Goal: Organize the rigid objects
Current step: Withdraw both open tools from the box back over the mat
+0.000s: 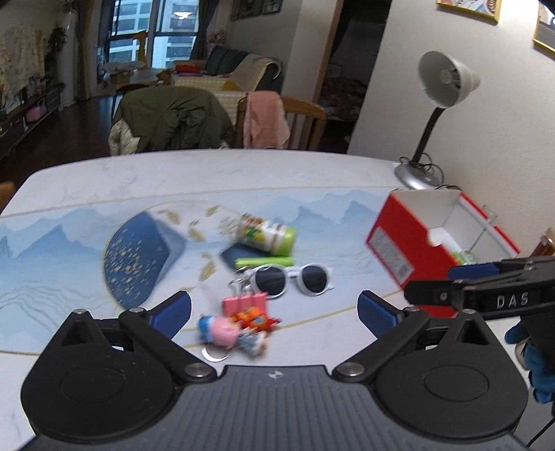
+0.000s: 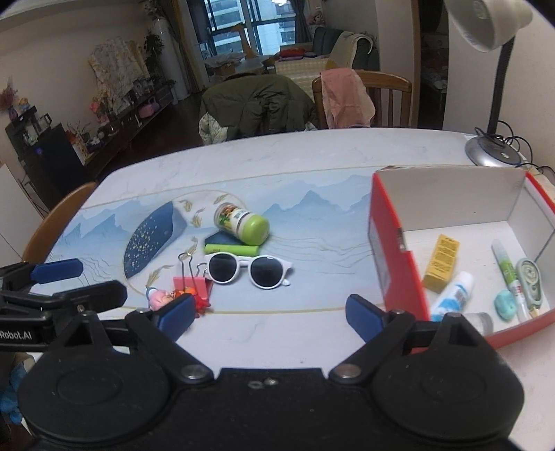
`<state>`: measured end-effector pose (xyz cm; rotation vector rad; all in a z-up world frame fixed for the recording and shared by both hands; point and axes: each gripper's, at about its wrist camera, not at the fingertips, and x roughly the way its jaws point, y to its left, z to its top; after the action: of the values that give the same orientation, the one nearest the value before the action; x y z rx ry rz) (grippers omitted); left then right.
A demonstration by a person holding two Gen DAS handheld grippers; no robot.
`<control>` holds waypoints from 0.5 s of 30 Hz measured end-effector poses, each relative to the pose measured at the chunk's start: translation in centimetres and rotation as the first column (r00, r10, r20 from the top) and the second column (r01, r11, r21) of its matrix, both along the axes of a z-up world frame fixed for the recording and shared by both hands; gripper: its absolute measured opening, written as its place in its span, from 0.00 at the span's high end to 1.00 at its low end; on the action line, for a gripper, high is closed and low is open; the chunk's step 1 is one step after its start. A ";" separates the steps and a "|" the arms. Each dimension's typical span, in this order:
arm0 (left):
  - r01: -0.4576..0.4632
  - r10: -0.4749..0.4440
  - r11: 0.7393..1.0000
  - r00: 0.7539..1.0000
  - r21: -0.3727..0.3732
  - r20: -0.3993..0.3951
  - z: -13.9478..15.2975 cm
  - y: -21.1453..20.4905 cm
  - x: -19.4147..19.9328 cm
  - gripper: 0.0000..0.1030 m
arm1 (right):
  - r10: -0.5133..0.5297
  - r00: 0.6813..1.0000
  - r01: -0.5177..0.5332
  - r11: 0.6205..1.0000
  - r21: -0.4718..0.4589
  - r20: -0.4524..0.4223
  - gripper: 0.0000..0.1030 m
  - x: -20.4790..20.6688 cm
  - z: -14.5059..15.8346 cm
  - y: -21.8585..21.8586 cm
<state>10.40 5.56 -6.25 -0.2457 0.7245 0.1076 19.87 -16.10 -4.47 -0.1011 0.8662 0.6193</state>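
Observation:
White sunglasses (image 1: pixel 291 279) (image 2: pixel 248 269) lie mid-table. Behind them are a green marker (image 1: pixel 263 261) (image 2: pixel 230 249) and a green-lidded jar (image 1: pixel 267 236) (image 2: pixel 242 225) on its side. A pink binder clip (image 1: pixel 244 305) (image 2: pixel 192 284) and a small toy figure (image 1: pixel 222 331) (image 2: pixel 159 298) lie nearer. My left gripper (image 1: pixel 275 308) (image 2: pixel 79 281) is open above the clip and figure, holding nothing. My right gripper (image 2: pixel 269 314) (image 1: pixel 451 282) is open and empty over bare table, between the sunglasses and a red box (image 2: pixel 392 253) (image 1: pixel 399 249).
The red box holds a yellow carton (image 2: pixel 442 263), a white-blue tube (image 2: pixel 452 295), a glue pen (image 2: pixel 508 274) and a correction tape (image 2: pixel 529 277). A desk lamp (image 1: pixel 444 79) (image 2: pixel 485 20) stands behind it. Chairs with clothes (image 2: pixel 343 97) line the table's far edge (image 1: pixel 173 163).

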 end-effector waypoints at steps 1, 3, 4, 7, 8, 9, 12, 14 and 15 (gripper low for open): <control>-0.004 0.004 1.000 1.000 -0.004 -0.005 -0.5 0.5 -0.1 0.00 | 0.002 1.000 -0.002 1.000 -0.007 -0.001 0.10 0.1 -0.3 0.4; -0.008 0.007 1.000 1.000 -0.022 -0.025 -1.6 1.3 -0.1 0.00 | 0.000 1.000 0.000 1.000 -0.022 -0.005 0.10 0.4 -0.8 1.3; -0.002 0.001 1.000 0.999 -0.028 -0.033 -2.1 1.6 -0.1 0.00 | 0.001 1.000 -0.001 1.000 -0.027 -0.009 0.10 0.7 -1.1 1.7; 0.016 -0.017 0.999 0.999 -0.030 -0.049 -3.6 2.2 0.1 0.00 | -0.003 1.000 0.002 0.999 -0.054 -0.023 0.10 1.4 -2.0 2.9; 0.023 -0.025 0.999 0.998 -0.031 -0.053 -4.1 2.4 0.2 0.00 | -0.003 1.000 0.001 0.998 -0.060 -0.028 0.11 1.7 -2.3 3.1; 0.029 -0.031 0.999 0.998 -0.030 -0.057 -4.6 2.6 0.3 0.00 | -0.004 0.999 0.002 0.998 -0.068 -0.033 0.11 1.9 -2.6 3.4; 0.048 -0.050 0.999 0.995 -0.026 -0.087 -6.1 2.9 1.0 0.00 | -0.007 0.999 0.003 0.996 -0.084 -0.046 0.11 2.7 -3.6 4.2; 0.060 -0.062 0.998 0.993 -0.031 -0.103 -7.0 3.1 1.4 0.00 | -0.015 0.998 0.009 0.995 -0.100 -0.055 0.12 3.3 -4.5 4.7; 0.065 -0.068 0.997 0.991 -0.031 -0.111 -7.3 3.1 1.6 0.00 | -0.016 0.998 0.009 0.994 -0.107 -0.059 0.13 3.6 -4.8 4.9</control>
<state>12.04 8.64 -13.57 -0.2426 0.8454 0.0483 23.49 -11.21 -9.32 -0.1745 0.9573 0.5666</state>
